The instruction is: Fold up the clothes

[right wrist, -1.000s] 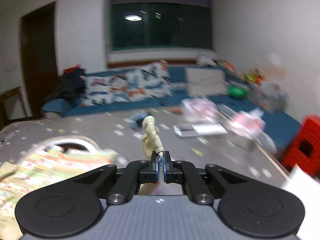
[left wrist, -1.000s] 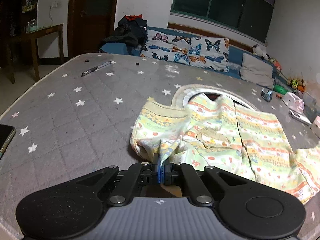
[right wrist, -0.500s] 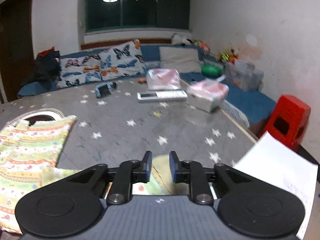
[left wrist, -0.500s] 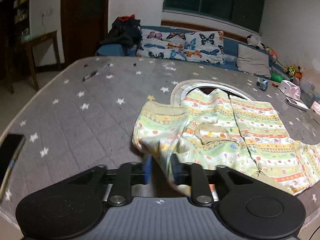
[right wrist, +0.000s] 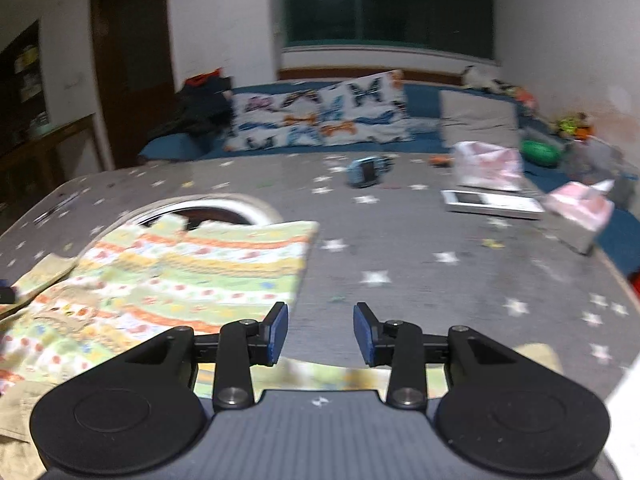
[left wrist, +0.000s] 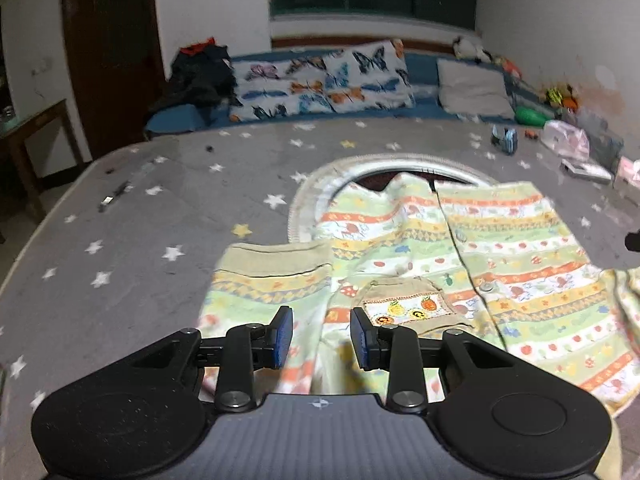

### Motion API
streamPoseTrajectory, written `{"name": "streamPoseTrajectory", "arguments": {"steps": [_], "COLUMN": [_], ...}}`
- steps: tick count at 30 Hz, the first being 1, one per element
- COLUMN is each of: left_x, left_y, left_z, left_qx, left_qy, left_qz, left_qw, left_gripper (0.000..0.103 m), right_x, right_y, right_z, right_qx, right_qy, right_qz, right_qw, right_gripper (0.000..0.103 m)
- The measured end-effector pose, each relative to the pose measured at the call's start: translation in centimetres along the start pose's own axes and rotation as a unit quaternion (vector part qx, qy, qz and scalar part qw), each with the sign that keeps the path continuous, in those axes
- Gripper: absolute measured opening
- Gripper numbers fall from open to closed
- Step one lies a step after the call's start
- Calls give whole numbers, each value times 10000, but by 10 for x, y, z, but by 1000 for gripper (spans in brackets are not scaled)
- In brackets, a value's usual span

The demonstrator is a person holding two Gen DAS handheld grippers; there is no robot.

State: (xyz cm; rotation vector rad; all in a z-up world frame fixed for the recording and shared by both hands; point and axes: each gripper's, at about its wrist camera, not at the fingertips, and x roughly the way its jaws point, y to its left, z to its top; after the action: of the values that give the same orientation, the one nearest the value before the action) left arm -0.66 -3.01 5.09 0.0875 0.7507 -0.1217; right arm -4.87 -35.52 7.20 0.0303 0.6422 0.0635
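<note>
A small striped pastel shirt (left wrist: 472, 256) with buttons and a pocket lies spread on the grey star-patterned table (left wrist: 132, 240). Its left sleeve is folded in over the body. My left gripper (left wrist: 321, 338) is open and empty, just above the shirt's near left part. My right gripper (right wrist: 321, 332) is open and empty, over the table beside the shirt's right edge (right wrist: 192, 276). A strip of the shirt's fabric (right wrist: 320, 374) lies under the right gripper.
A round white-rimmed hole (left wrist: 400, 168) lies under the shirt's collar. A pen (left wrist: 116, 196) lies at the far left. A blue toy (right wrist: 366, 170), a white device (right wrist: 492, 202) and pink packets (right wrist: 580, 206) sit at the right. A blue sofa with butterfly pillows (left wrist: 320, 80) stands behind.
Both grippers were shut on the shirt's fabric one second ago. They have opened, let go of it and drawn back. The shirt now lies flatter on the table.
</note>
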Motion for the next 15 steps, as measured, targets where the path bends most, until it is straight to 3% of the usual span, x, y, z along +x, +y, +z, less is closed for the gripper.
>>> {"name": "streamPoseTrajectory", "arguments": {"steps": [2, 8, 11, 15], "left_x": [14, 26, 10, -19], "left_y": [0, 15, 35, 77], "left_z": [1, 0, -1, -11], "left_qx": [25, -180, -487, -1166], "left_qy": [116, 129, -159, -469], "left_qz": [-2, 1, 264, 828], "left_qw": [9999, 9998, 9983, 9886], "left_gripper": [32, 5, 2, 2], "right_x": [7, 29, 37, 47], "right_y": [12, 38, 45, 50], "right_z": [1, -2, -5, -10], "right_qx": [-92, -323, -385, -436], "right_qy": [50, 244, 341, 474], "right_qz": [134, 418, 493, 522], "right_qw": [9999, 9983, 9975, 9966], "right_gripper": [38, 38, 39, 39]}}
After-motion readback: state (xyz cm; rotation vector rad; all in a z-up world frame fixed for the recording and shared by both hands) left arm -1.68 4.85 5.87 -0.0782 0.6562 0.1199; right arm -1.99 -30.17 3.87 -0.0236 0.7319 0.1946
